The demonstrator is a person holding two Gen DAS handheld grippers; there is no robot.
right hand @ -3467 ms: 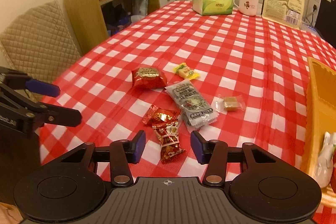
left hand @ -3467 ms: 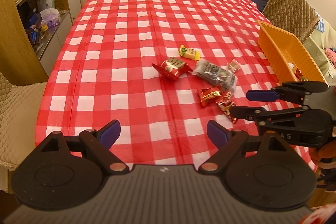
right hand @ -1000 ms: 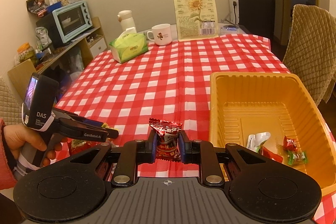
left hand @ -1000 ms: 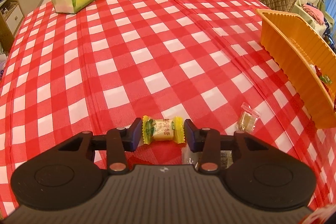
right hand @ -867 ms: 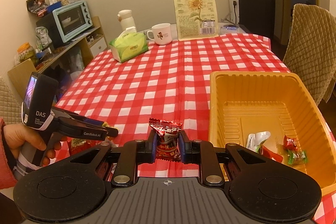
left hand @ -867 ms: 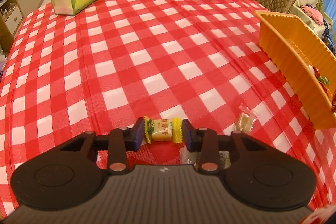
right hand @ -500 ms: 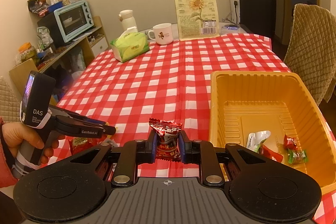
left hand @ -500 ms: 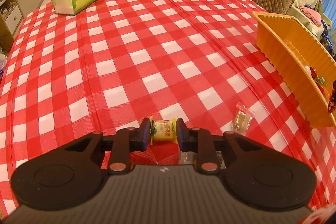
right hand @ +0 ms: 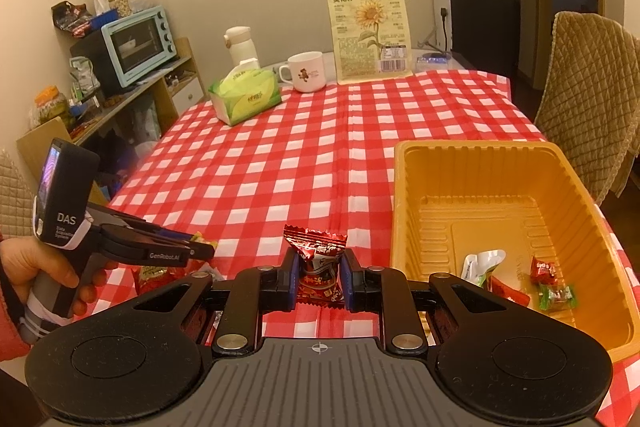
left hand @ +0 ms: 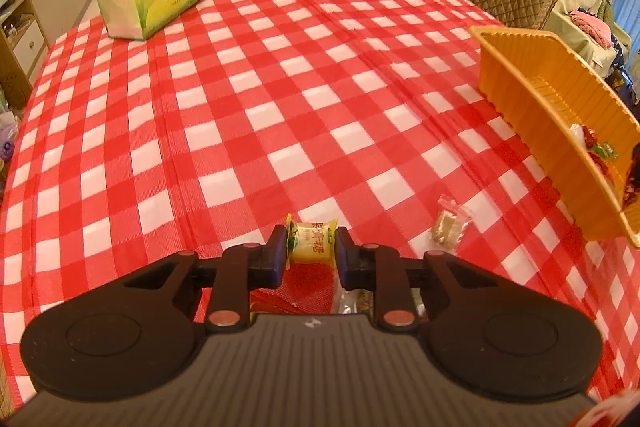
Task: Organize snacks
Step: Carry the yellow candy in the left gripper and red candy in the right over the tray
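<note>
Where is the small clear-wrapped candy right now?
In the left wrist view, the clear-wrapped candy lies on the tablecloth, right of the left claw, short of the orange tray.

Snacks [left hand: 352,301] half hidden beneath left tongs [left hand: 311,247]

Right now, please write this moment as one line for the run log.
left claw: shut on yellow wrapped candy | right claw: shut on red foil snack packet | orange plastic tray: holds several snacks
</note>
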